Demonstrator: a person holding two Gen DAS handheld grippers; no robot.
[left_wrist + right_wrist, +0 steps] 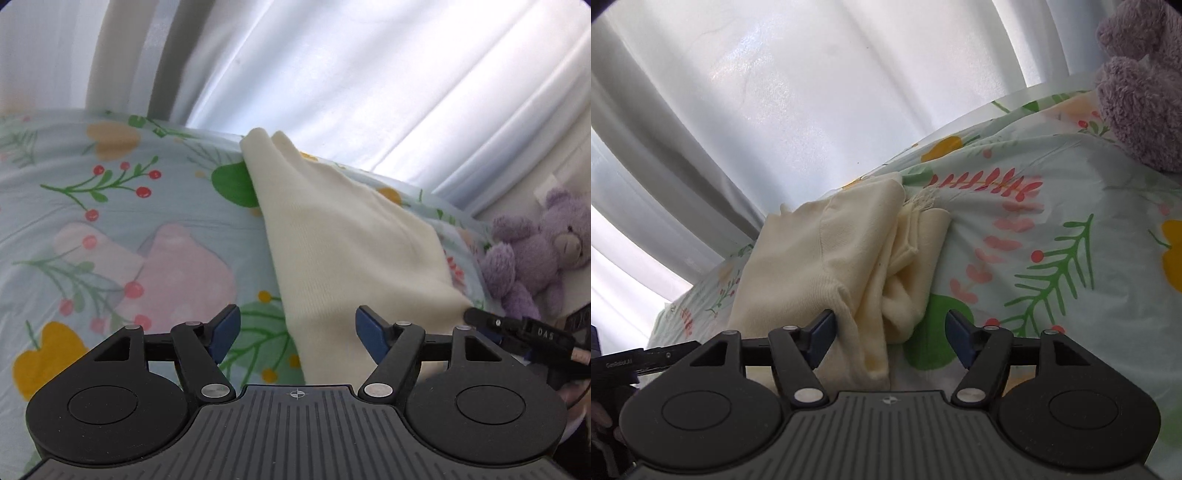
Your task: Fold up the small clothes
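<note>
Nearest in the left wrist view, the left gripper (297,332) stands with its fingers spread wide and nothing between them; the near end of the cream garment (354,251) runs down into the gap without being pinched. In the right wrist view the right gripper (890,338) is likewise wide apart, its left finger (822,338) just beside, perhaps touching, the bunched near edge of the cream garment (827,266), which lies between the pads but is not clamped. From the left camera the right gripper's tip shows at the garment's right-hand corner, touching or almost so.

The garment lies on the bed, on a floral sheet (110,206), already doubled into a long strip, with loose layers gathered along its right side and a frayed fringe at the far end. A purple teddy bear (535,254) sits past it to the right, apart from the cloth, and pale curtains (369,92) hang behind.

The step in hand looks like taking the near edge for a further fold. To do it well, each gripper should probably close on all layers at a near corner, not just the top one, since the right side is rumpled and would slip apart. Lift only enough to clear the sheet, keep both corners level, and carry the edge away toward the far end so the strip halves squarely. Catching the sheet along with the garment is the main risk.
</note>
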